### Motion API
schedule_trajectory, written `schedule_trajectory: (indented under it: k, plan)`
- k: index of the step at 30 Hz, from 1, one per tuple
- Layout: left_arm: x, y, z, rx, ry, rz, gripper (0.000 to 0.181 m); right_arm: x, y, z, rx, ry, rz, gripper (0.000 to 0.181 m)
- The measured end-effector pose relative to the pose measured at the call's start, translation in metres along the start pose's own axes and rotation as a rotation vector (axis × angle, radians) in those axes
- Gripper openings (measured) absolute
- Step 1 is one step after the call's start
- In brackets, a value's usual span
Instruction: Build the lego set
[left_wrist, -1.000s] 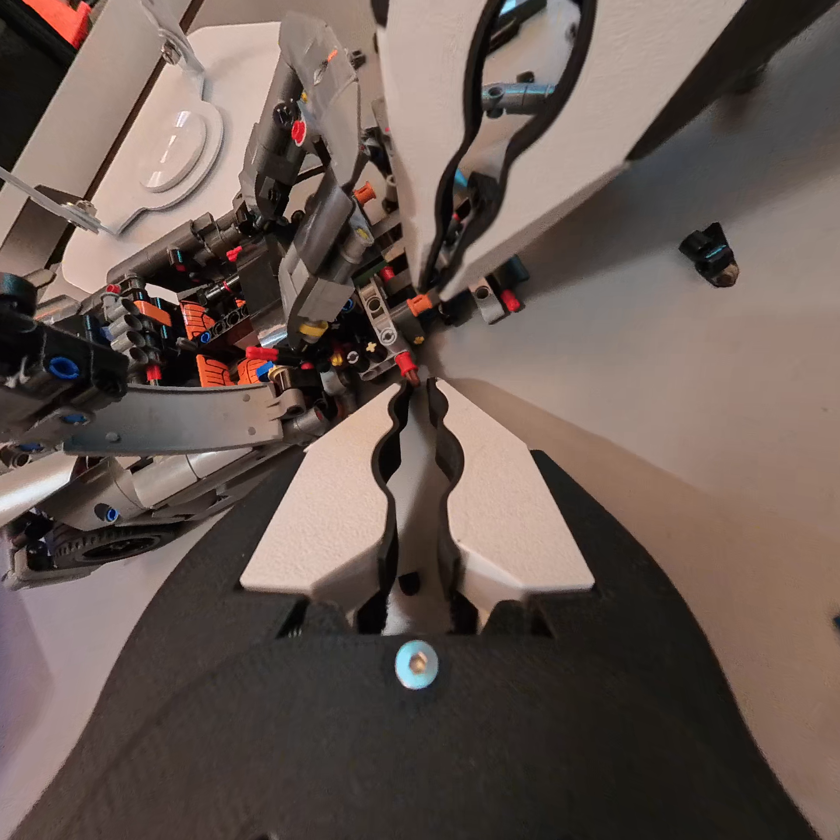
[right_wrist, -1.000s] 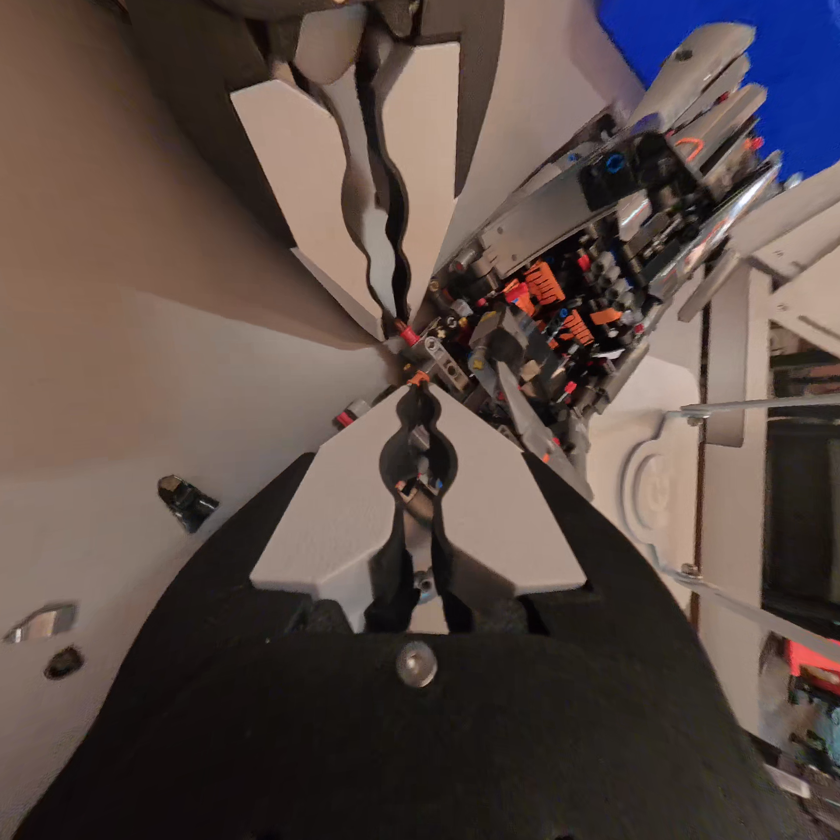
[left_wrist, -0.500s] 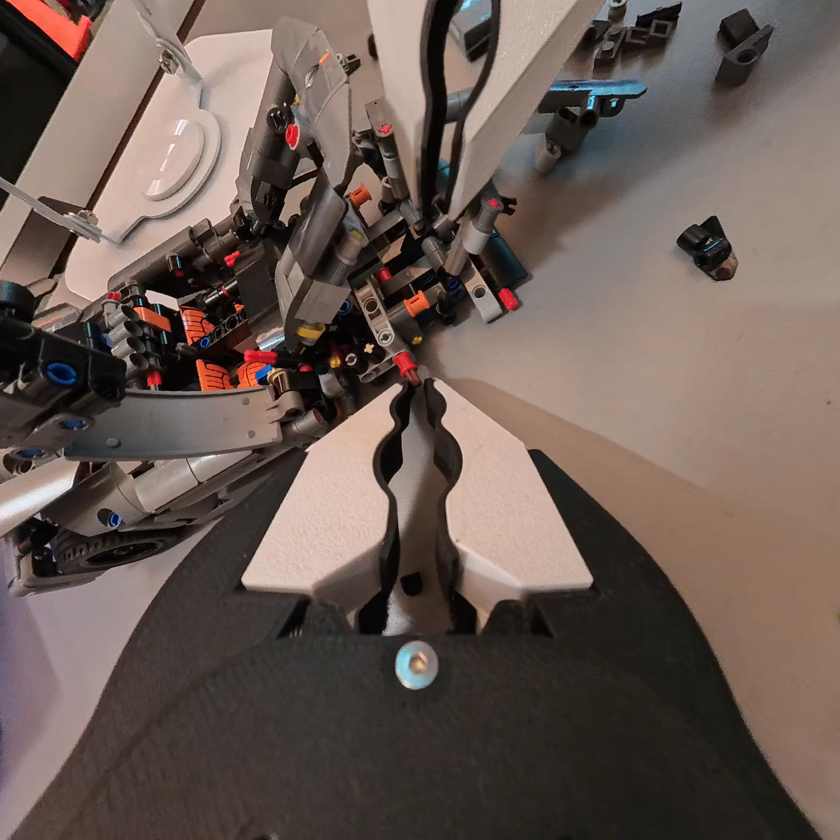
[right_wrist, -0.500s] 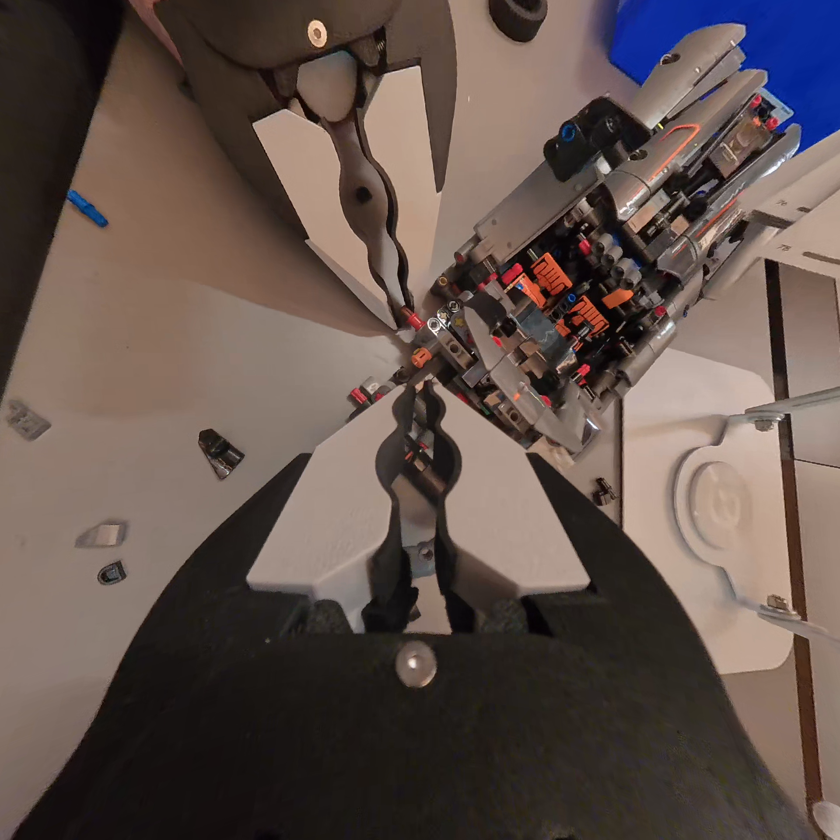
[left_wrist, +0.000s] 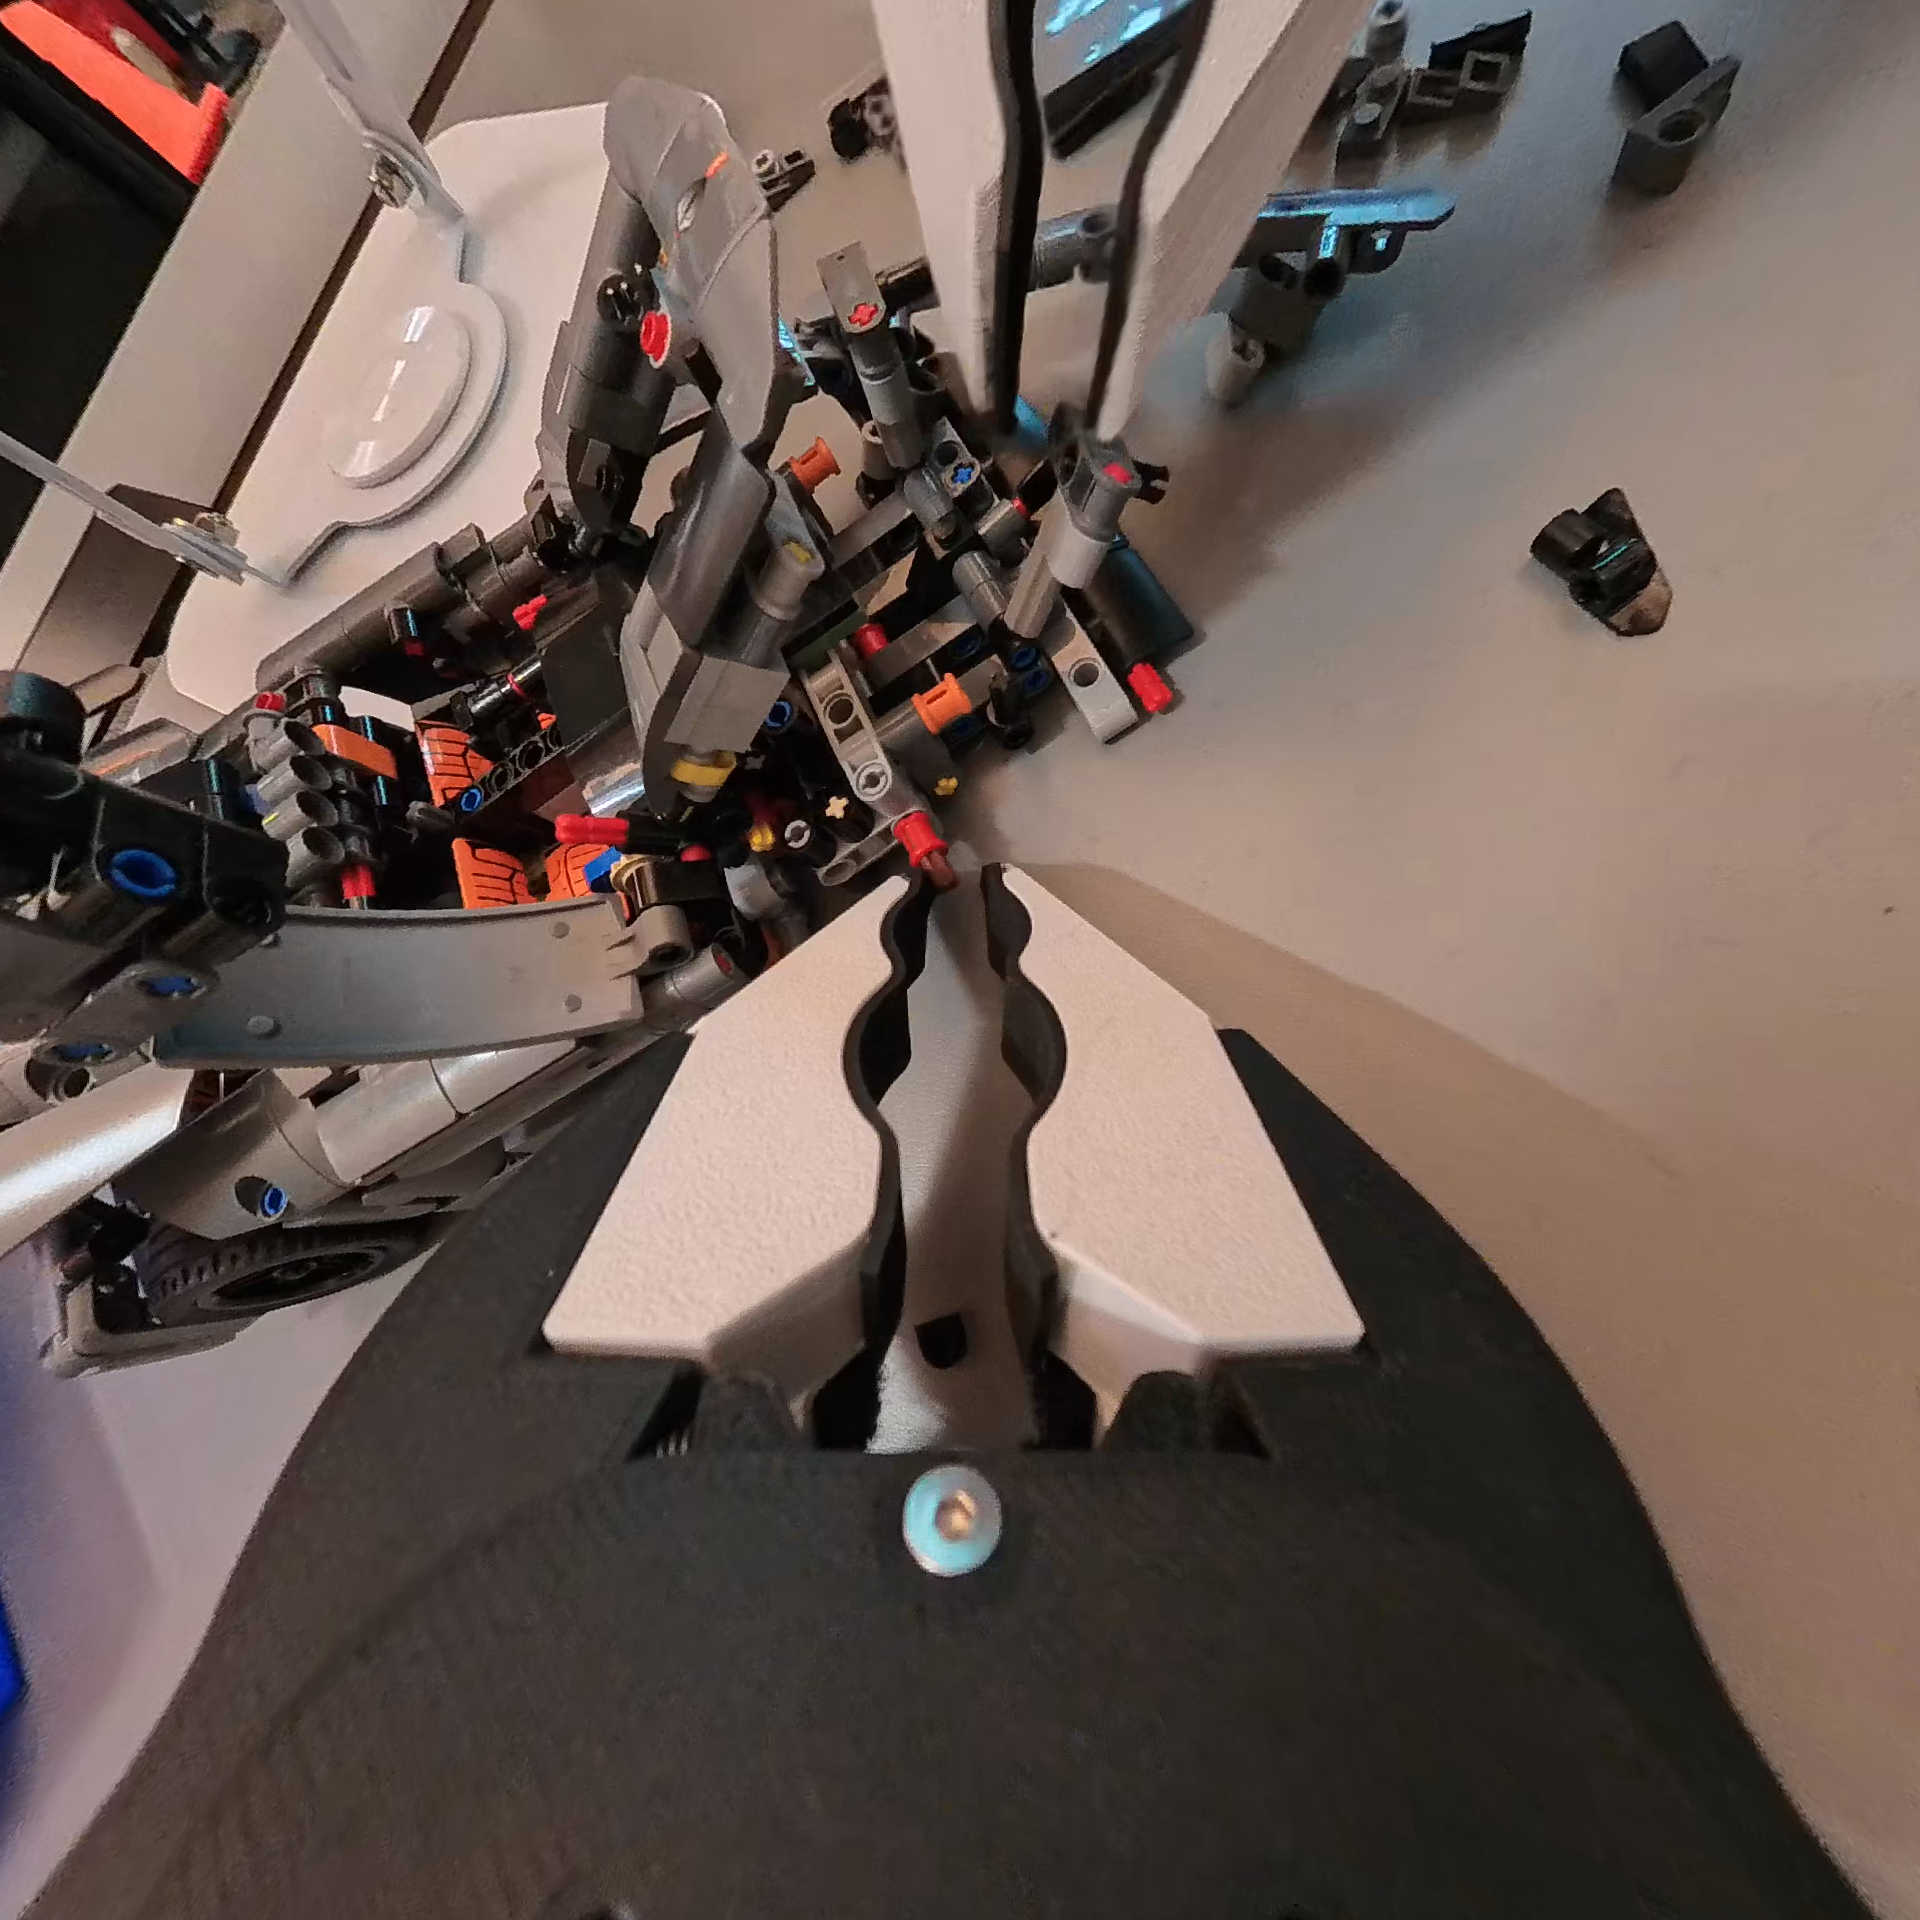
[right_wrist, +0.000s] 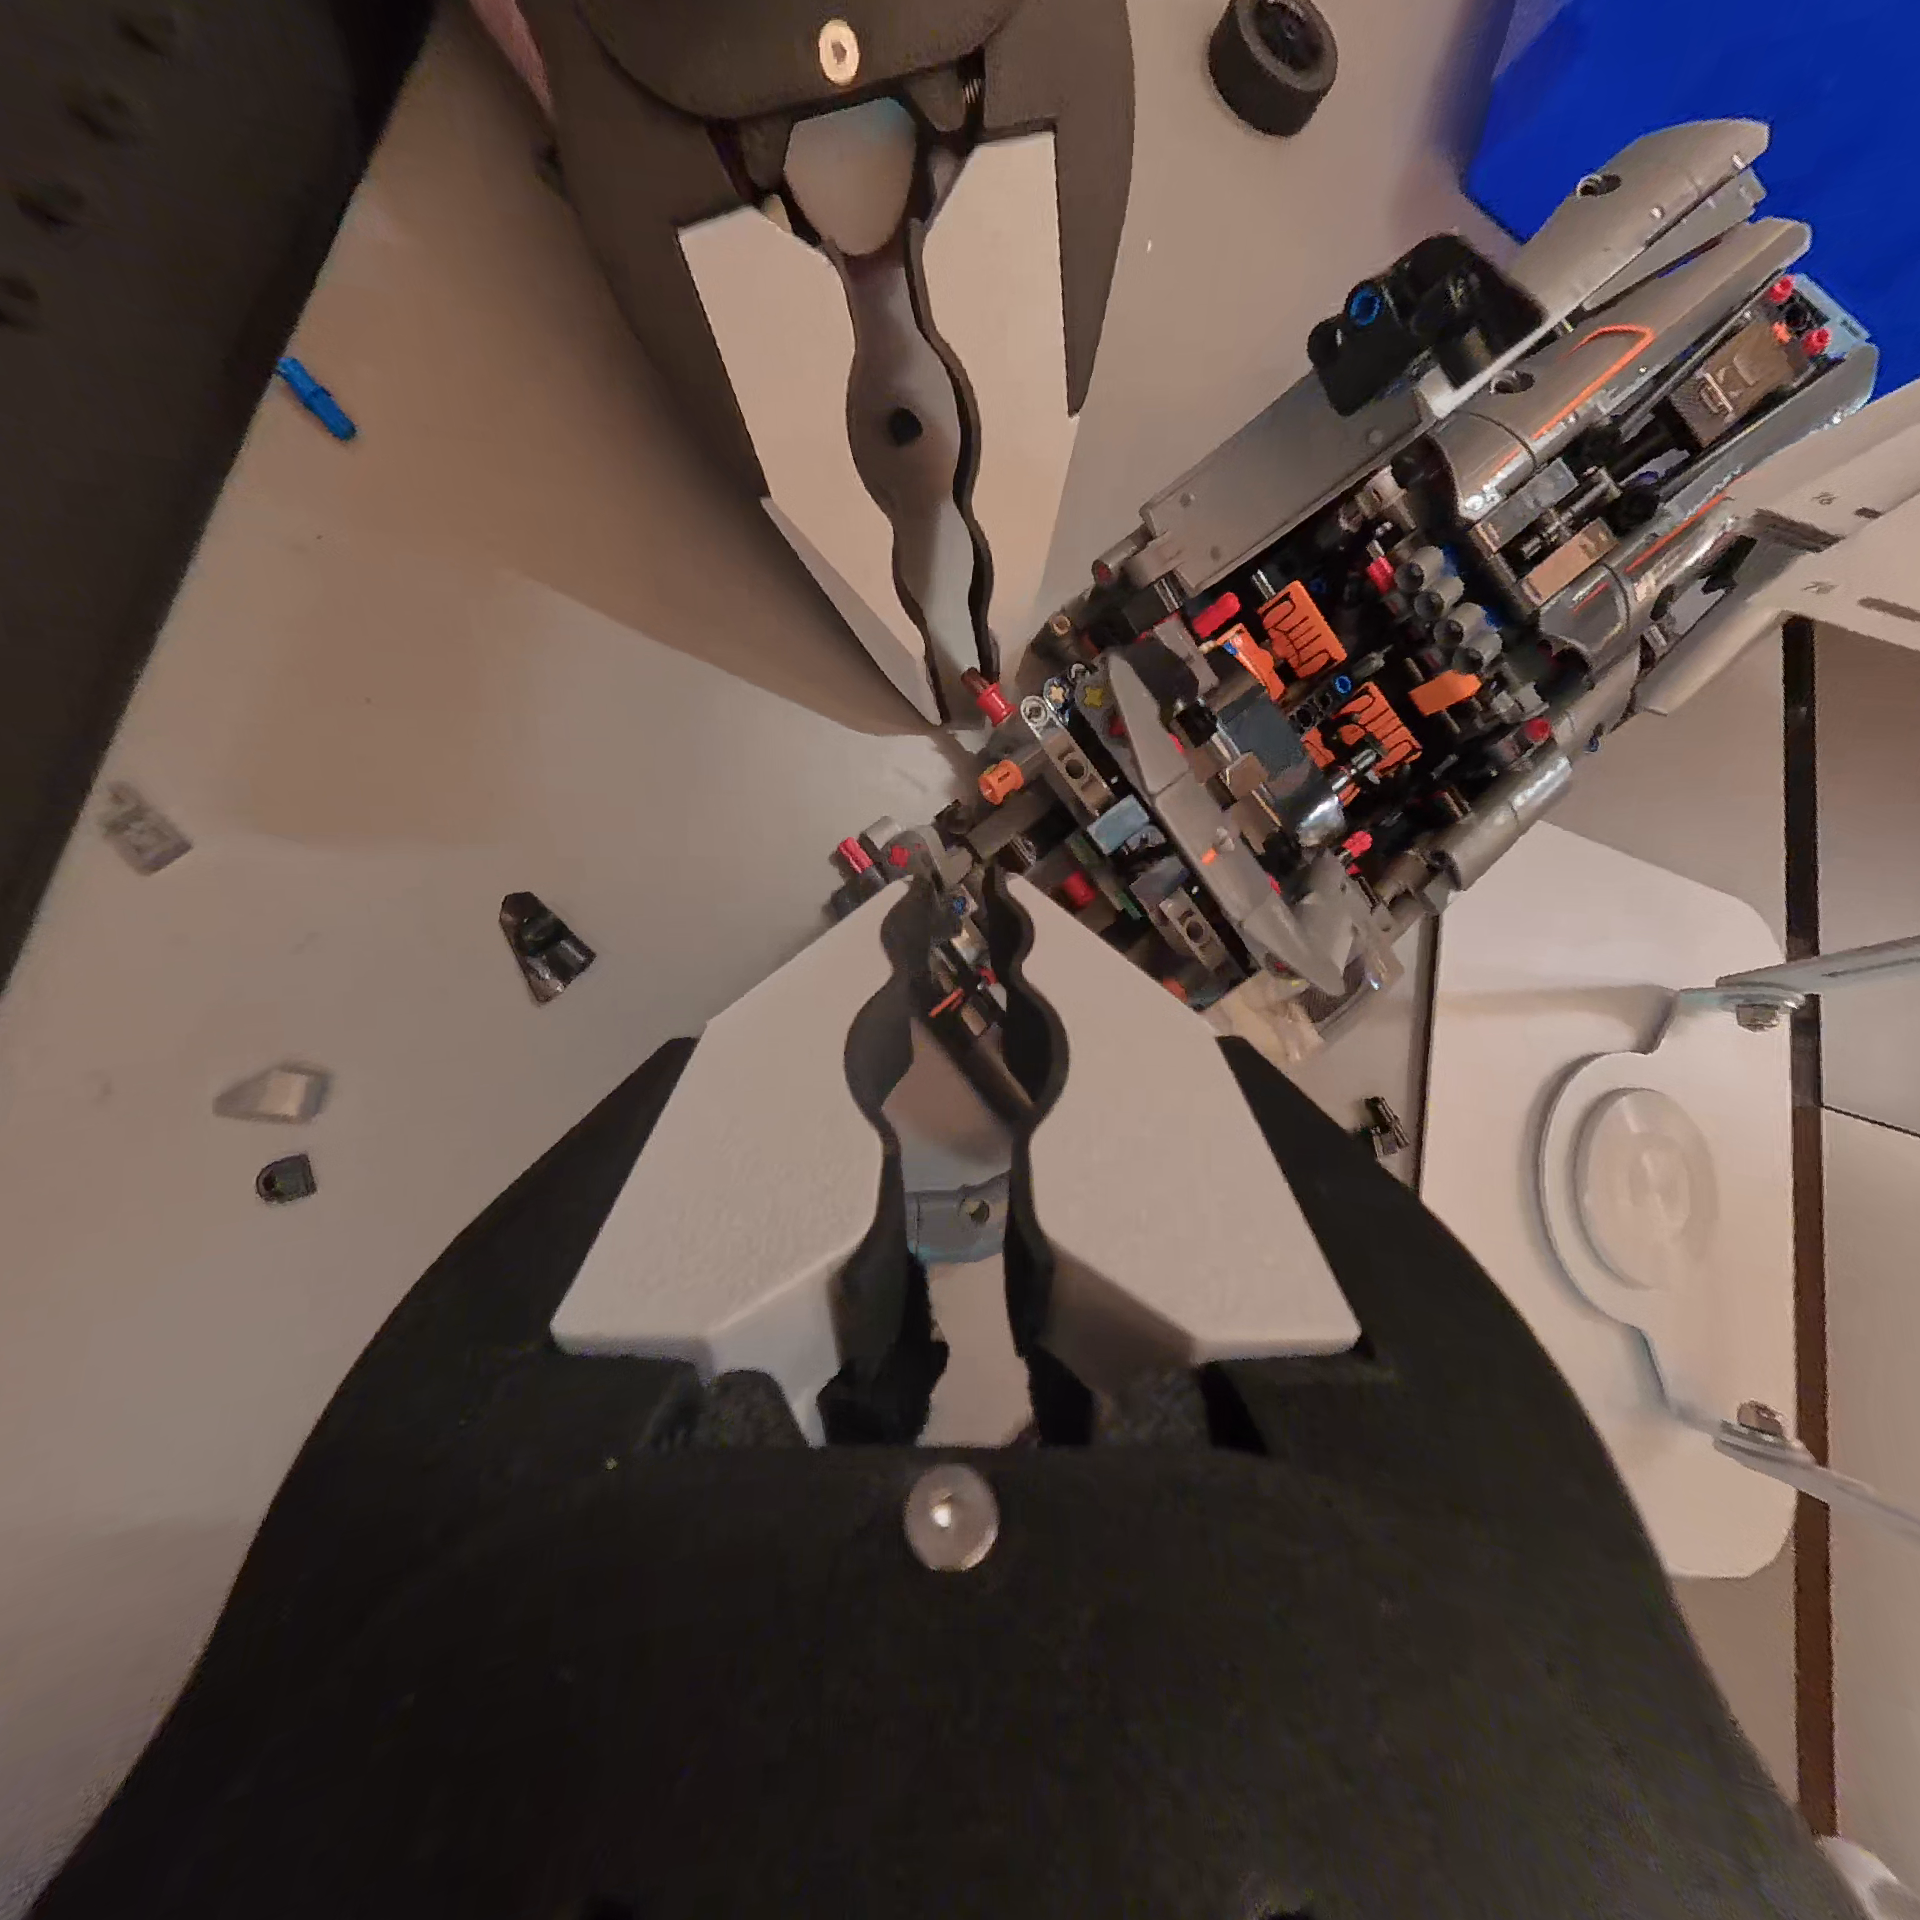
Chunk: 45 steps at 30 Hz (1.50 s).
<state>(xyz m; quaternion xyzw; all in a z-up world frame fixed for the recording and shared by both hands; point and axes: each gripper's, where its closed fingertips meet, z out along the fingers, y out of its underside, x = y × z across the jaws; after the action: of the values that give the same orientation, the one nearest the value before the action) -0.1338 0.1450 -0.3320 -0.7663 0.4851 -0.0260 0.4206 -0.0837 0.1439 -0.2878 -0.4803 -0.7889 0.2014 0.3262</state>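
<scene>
A grey Lego car model (left_wrist: 395, 977) with orange seats lies on the white table, and it also shows in the right wrist view (right_wrist: 1403, 675). My left gripper (left_wrist: 954, 883) is at the model's front end, nearly shut, with the tip of a red pin (left_wrist: 920, 831) between its fingertips. In the right wrist view it comes in from the top (right_wrist: 964, 698) on the same red pin (right_wrist: 989, 701). My right gripper (right_wrist: 956, 888) is shut on a dark beam assembly (right_wrist: 961, 1003) at the model's front. It shows from above in the left wrist view (left_wrist: 1049, 426).
Loose parts lie around: a black piece (left_wrist: 1600, 566), dark grey pieces (left_wrist: 1673, 104), a blue pin (right_wrist: 317, 400), a grey wedge (right_wrist: 275, 1091), a black tyre (right_wrist: 1273, 52). A white stand with a round lens (left_wrist: 405, 384) sits behind the model. A blue object (right_wrist: 1621, 94) is beyond it. Spacing between my two grippers at the tips: around 7 cm.
My right gripper has drawn back and up along the model's front, so more of the table and loose parts shows. My left gripper has stayed at the red pin.
</scene>
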Motion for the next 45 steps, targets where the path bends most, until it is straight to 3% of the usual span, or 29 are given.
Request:
schedule_trajectory:
  k: [11, 31, 40, 45]
  plan:
    - [-0.002, 0.001, -0.001, -0.003, -0.007, -0.002, 0.008, -0.008, 0.003, 0.004, -0.004, 0.0, -0.1, 0.007]
    - [-0.002, 0.002, -0.001, -0.003, -0.005, -0.004, 0.007, -0.003, 0.011, 0.001, -0.005, -0.018, -0.096, 0.006]
    - [-0.003, 0.003, -0.001, -0.004, -0.008, -0.002, 0.007, 0.032, 0.019, -0.03, 0.009, 0.05, -0.021, 0.006]
    - [-0.003, 0.003, -0.001, -0.005, -0.007, -0.006, 0.007, 0.038, 0.03, -0.026, -0.016, 0.072, -0.03, 0.007]
